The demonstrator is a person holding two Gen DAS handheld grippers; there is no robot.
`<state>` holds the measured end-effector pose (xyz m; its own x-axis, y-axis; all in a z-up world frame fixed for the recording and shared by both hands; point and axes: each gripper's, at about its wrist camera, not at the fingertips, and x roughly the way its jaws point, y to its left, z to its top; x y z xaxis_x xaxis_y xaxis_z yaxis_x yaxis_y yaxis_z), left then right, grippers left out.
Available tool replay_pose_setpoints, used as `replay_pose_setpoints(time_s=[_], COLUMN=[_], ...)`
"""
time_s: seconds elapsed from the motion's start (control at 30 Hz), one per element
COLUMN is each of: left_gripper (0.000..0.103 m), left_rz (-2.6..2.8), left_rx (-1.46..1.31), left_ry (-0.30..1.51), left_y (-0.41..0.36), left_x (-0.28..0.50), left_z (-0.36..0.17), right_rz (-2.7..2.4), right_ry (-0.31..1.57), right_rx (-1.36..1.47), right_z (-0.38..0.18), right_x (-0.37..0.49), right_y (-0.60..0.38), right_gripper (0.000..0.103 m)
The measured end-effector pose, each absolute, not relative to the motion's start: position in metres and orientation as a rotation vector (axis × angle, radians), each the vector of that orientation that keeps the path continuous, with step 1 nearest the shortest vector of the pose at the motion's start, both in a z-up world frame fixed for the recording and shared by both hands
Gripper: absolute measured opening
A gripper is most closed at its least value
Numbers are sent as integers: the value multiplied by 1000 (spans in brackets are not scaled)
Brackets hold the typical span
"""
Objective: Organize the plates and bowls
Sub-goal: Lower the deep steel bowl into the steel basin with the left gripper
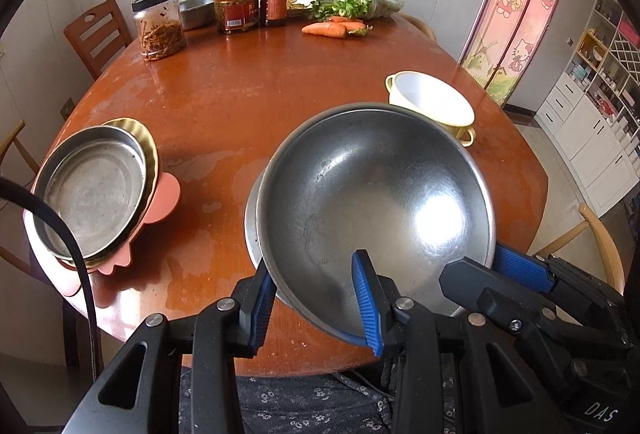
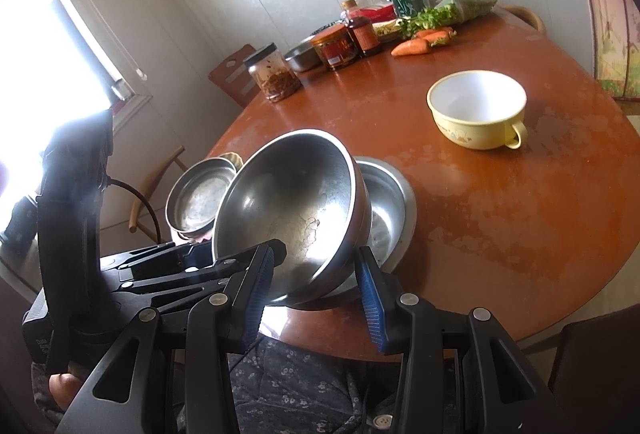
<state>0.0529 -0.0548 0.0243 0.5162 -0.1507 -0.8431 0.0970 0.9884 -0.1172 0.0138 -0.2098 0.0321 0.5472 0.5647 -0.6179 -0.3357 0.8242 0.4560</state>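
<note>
Sorting stands roughly half done at the round table (image 1: 280, 82): a large steel bowl (image 1: 376, 194), clenched at its near rim by the left gripper (image 1: 314, 298), tilts over a second steel bowl (image 2: 384, 206) by the near edge. Plates (image 1: 92, 194) sit stacked at the left edge; the yellow bowl (image 2: 476, 106) waits alone toward the right edge. The right gripper (image 2: 316, 290) straddles the bowl's base, contact unclear, and the lower bowl is mostly hidden.
</note>
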Motion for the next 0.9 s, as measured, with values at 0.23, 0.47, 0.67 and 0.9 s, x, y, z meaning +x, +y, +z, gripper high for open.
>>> replay_pose_setpoints(time_s=[0.23,0.47,0.67,0.9], left_gripper=[37,37,38,38], left_rz=[-151,-156,-161,-160], left_rx=[-58,-55,-54,-50], left_ry=[1025,1037,1031,1023], left_y=[-57,-61,-60,-61], left_x=[61,69,71,69], left_z=[19,8,6,8], right_rz=[528,499,487,479], right_ry=[847,868,873,857], right_rx=[316,321,317,286], right_z=[29,19,16,18], right_x=[20,30,35,33], right_y=[-212,-214,-214,-212], right_gripper=[45,45,45,47])
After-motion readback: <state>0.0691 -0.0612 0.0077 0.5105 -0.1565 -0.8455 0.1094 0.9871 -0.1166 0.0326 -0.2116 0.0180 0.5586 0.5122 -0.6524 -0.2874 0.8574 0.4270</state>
